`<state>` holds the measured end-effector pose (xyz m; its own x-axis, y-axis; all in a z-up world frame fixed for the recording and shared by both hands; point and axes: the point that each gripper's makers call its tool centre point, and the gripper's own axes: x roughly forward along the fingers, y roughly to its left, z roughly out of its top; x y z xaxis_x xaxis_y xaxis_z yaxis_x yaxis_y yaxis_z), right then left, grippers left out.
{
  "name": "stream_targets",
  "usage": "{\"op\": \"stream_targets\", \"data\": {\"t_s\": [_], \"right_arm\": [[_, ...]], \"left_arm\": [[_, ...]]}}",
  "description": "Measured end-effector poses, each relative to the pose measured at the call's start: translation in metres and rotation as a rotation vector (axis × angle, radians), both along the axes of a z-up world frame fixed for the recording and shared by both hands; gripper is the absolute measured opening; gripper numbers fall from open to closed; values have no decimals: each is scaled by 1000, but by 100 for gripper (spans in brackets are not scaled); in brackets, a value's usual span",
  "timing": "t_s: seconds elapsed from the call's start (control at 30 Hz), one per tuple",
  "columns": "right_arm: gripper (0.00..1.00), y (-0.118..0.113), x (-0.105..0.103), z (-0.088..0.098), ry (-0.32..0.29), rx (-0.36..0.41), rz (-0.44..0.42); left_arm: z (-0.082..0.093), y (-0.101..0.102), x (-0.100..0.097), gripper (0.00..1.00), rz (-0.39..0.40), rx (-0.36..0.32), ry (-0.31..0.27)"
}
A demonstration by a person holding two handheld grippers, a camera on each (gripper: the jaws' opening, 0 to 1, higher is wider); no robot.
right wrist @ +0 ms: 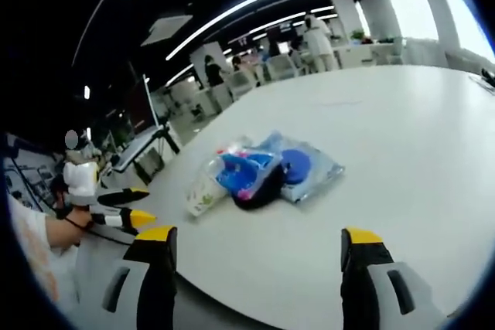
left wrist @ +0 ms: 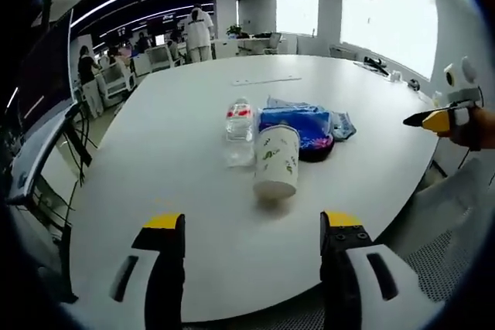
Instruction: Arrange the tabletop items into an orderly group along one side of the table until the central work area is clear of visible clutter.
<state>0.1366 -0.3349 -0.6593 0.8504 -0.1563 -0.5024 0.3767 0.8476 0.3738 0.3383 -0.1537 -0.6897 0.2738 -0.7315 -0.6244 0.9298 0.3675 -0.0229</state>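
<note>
A clear water bottle [left wrist: 240,130] with a red-and-white label stands on the white table [left wrist: 170,160], touching a white paper cup [left wrist: 277,161] printed with leaves. Behind them lie a blue packet [left wrist: 298,123] and a dark item [left wrist: 315,151]. My left gripper [left wrist: 253,226] is open and holds nothing, just short of the cup. In the right gripper view the same pile shows the cup [right wrist: 203,195], the blue packet [right wrist: 246,171] and a clear bag [right wrist: 313,171]. My right gripper [right wrist: 261,241] is open short of the pile. The left gripper [right wrist: 130,206] shows at the left and the right gripper [left wrist: 437,120] at the right edge.
A flat sheet [left wrist: 265,79] lies far across the table, and small dark objects [left wrist: 377,65] sit near the far right edge. A grey mesh chair [left wrist: 456,229] stands by the near right rim. Desks, chairs and several people fill the room behind.
</note>
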Motion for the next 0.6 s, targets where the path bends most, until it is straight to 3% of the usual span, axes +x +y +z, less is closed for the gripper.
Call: {"op": "stream_targets", "data": {"t_s": [0.27,0.6], "right_arm": [[89,6,-2,-7,34,5,10],[89,9,-1,-1,31,17,-7]], "left_arm": [[13,-7,10,73,61,-78,99],[24,-27,16,77,25,-100,77]]}}
